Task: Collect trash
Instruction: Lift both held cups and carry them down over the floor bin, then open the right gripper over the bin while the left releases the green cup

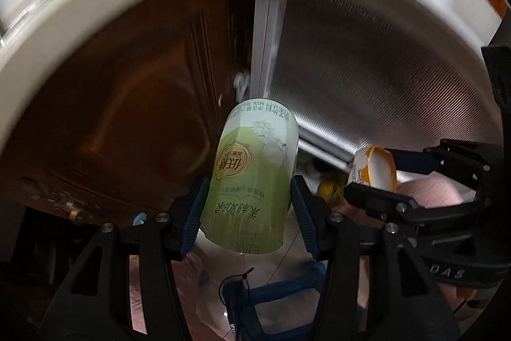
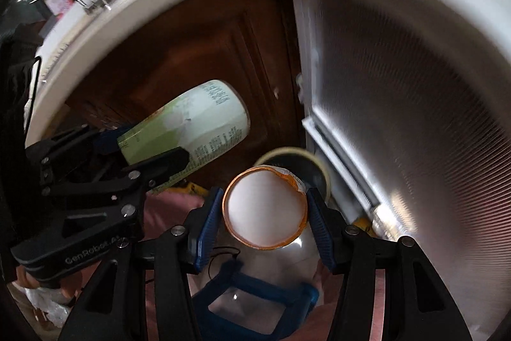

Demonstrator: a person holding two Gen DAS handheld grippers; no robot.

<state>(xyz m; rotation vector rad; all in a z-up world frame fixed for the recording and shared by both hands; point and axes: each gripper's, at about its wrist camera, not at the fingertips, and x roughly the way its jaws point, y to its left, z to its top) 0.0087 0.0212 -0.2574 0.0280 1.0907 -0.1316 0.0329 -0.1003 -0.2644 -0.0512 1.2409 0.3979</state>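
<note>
Trash in transit below the counter edge (image 1: pixel 95 21): green milk-tea cup (image 1: pixel 252 178) clamped in left gripper (image 1: pixel 247 213), smaller orange-rimmed cup (image 2: pixel 265 206) clamped in right gripper (image 2: pixel 263 213). Keep both squeezed until directly over the bin, which is not clearly visible.

Each hand-held gripper is a black plastic frame of triangular, cut-out arms joined by round silver screws. The left gripper (image 1: pixel 250 208) and the right gripper (image 2: pixel 265 222) both carry ribbed blue rubber pads (image 2: pixel 206 222) on their fingertips. White lettering reading "GenRobot.AI" marks the left unit's near side, and a thin black cord (image 1: pixel 234 280) loops below its fingers.
</note>
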